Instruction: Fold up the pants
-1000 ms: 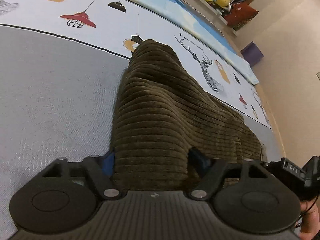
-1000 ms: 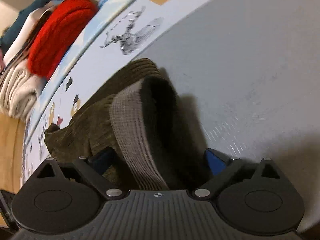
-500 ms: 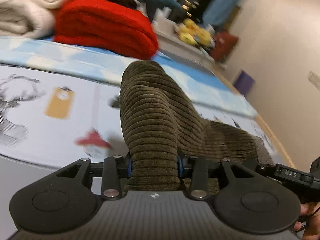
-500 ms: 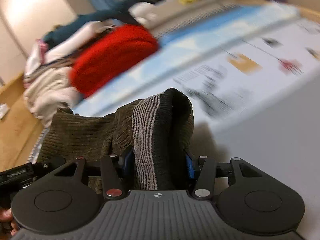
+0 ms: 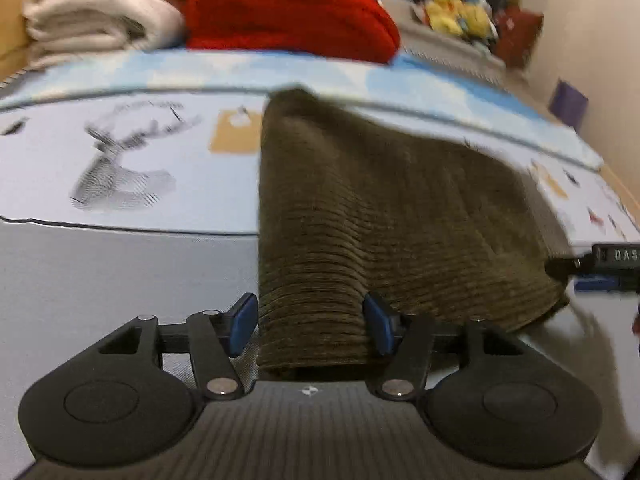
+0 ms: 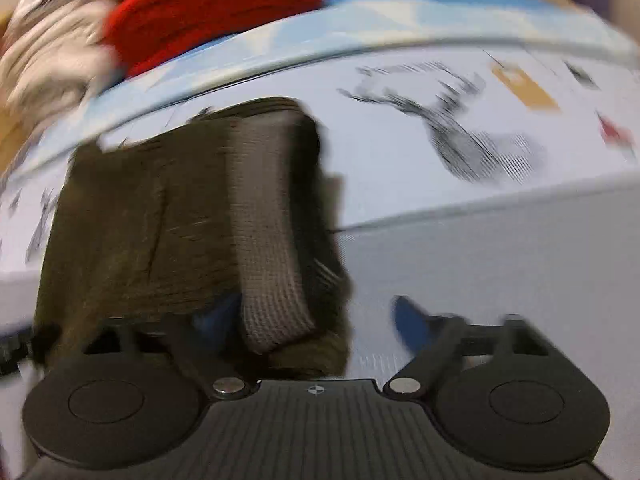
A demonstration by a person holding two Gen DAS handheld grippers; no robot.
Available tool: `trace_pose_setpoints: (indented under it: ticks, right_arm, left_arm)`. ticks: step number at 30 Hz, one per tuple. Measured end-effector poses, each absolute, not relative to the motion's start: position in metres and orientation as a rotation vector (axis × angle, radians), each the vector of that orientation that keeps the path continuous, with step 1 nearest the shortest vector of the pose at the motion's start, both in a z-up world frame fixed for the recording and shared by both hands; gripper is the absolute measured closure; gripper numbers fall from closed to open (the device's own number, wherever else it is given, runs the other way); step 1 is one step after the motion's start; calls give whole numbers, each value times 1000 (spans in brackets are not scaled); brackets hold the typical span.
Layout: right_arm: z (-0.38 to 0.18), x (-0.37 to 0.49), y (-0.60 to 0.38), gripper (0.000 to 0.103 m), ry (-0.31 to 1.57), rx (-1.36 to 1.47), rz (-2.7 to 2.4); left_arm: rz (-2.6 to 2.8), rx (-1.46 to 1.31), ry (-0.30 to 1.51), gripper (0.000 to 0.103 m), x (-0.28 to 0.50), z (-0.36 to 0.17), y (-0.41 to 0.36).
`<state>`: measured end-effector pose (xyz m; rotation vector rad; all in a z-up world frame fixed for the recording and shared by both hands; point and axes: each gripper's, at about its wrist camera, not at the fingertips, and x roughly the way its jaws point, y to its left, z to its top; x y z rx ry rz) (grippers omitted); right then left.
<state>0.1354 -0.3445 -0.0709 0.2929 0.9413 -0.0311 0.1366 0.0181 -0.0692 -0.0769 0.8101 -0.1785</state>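
Note:
The olive-brown corduroy pants (image 5: pixel 380 216) lie folded on the grey mat, reaching back onto the printed strip. My left gripper (image 5: pixel 310 324) is open, its blue pads (image 5: pixel 244 316) a little apart from the cloth edge that lies between them. In the right wrist view the pants (image 6: pixel 152 216) show their grey ribbed waistband (image 6: pixel 268 232) on top. My right gripper (image 6: pixel 312 320) is open wide; the waistband end lies between the jaws, nearer the left pad, and the right pad (image 6: pixel 410 324) stands free over the mat. This view is blurred by motion.
The grey mat (image 5: pixel 100 280) has a printed border with a deer (image 5: pixel 120 168). Behind it lie a red folded garment (image 5: pixel 288 12) and white folded cloth (image 5: pixel 100 12). Yellow plush toys (image 5: pixel 456 16) and a purple box (image 5: pixel 568 100) stand far right. The other gripper's body (image 5: pixel 608 264) shows at the right edge.
Both grippers were shut on raised folds of the pants half a second ago. Now both have opened and the cloth lies lower and flatter on the mat.

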Motion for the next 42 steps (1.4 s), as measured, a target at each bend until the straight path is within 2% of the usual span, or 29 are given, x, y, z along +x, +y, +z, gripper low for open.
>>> trace_pose_setpoints:
  ticks: [1,2,3,6,9,15,20,27,29,32,35,42]
  right_arm:
    - [-67,129,-349,19,944,340,-48]
    - [-61,121,-349,19,931,343,-57]
    - [-55,114,-347,19,913,313,-61]
    - [-40,76,-336,21,842,173,-90]
    - [-27,26,-335,20,768,158,-58]
    - [7,-67,-313,11,626,76,-64]
    - [19,-118,-305,11,556,49,-110]
    - [47,-157,-295,11,479,139,-126]
    - [54,-171,-291,7,456,148,-125]
    - [57,-174,-291,3,437,179,-66]
    - [50,-157,-288,3,484,167,-68]
    - [40,-152,-278,3,567,126,-44]
  left_arm:
    - [-159,-70,797,34,130,-61,17]
    - [-141,-57,774,27,121,-53,16]
    - [-125,-43,744,20,109,-44,14]
    - [-112,-12,720,10,72,-23,4]
    - [-83,0,733,9,35,-9,-9]
    - [-25,-46,719,9,-44,7,-23]
    - [-43,-36,727,9,-83,10,-27]
    - [-52,-33,637,8,-128,35,-27]
    - [-61,-13,597,1,-139,40,-30]
    - [-92,6,601,1,-128,38,-34]
    - [-56,9,654,1,-114,30,-33]
    - [-77,11,635,1,-117,32,-31]
